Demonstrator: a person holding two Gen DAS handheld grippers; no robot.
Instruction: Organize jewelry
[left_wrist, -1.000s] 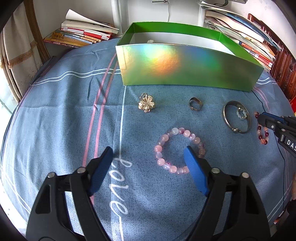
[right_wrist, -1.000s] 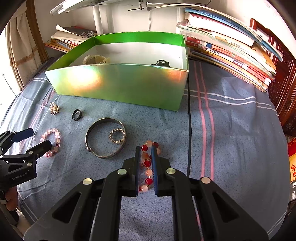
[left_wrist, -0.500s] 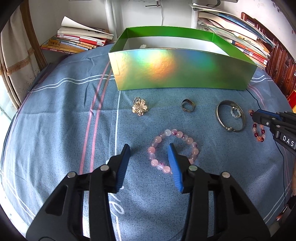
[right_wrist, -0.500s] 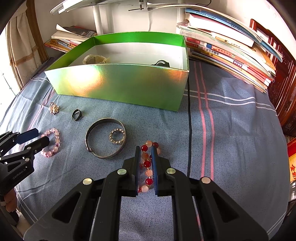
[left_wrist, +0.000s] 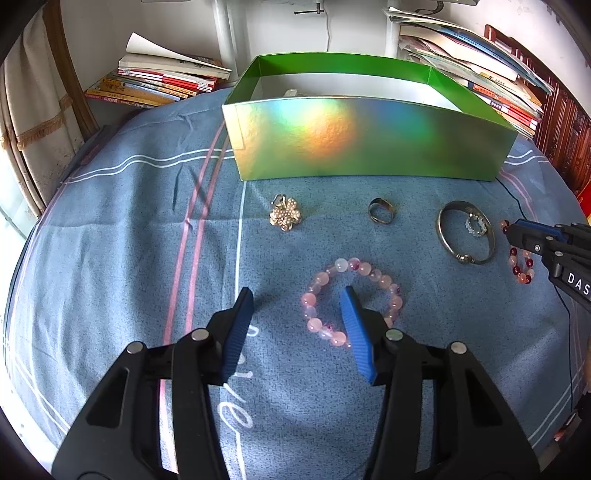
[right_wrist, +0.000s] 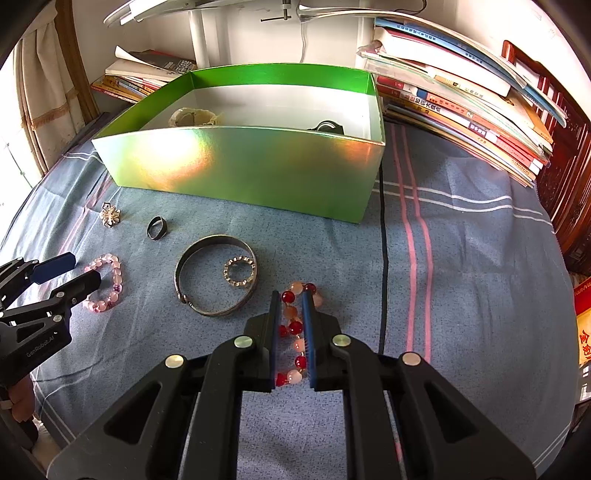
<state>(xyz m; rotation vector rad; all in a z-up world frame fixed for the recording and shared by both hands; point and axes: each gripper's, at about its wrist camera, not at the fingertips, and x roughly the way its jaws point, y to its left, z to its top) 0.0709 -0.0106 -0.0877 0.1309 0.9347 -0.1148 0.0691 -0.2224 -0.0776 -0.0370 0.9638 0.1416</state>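
Note:
A pink bead bracelet (left_wrist: 364, 269) lies flat on the blue cloth. My left gripper (left_wrist: 297, 299) is open over its left side, the right finger inside the loop. My right gripper (right_wrist: 290, 299) is nearly shut around a red and pink bead bracelet (right_wrist: 291, 328), which still lies on the cloth; it also shows in the left wrist view (left_wrist: 521, 271). A flower brooch (left_wrist: 285, 217), a dark ring (left_wrist: 380, 211), a silver bangle (left_wrist: 466, 232) and a small crystal ring (left_wrist: 476, 223) lie in a row before the green box (left_wrist: 365, 140).
The green box (right_wrist: 243, 166) holds a cream bracelet (right_wrist: 194, 116) and a dark item (right_wrist: 327, 127). Stacks of books (right_wrist: 461, 96) stand at the back right and back left (left_wrist: 155, 81). A black cable (right_wrist: 383, 258) runs along the cloth beside the box.
My left gripper narrowed its jaws, then widened them again, and shifted so its right finger sits inside the pink bracelet loop. My right gripper has stayed on the red bracelet.

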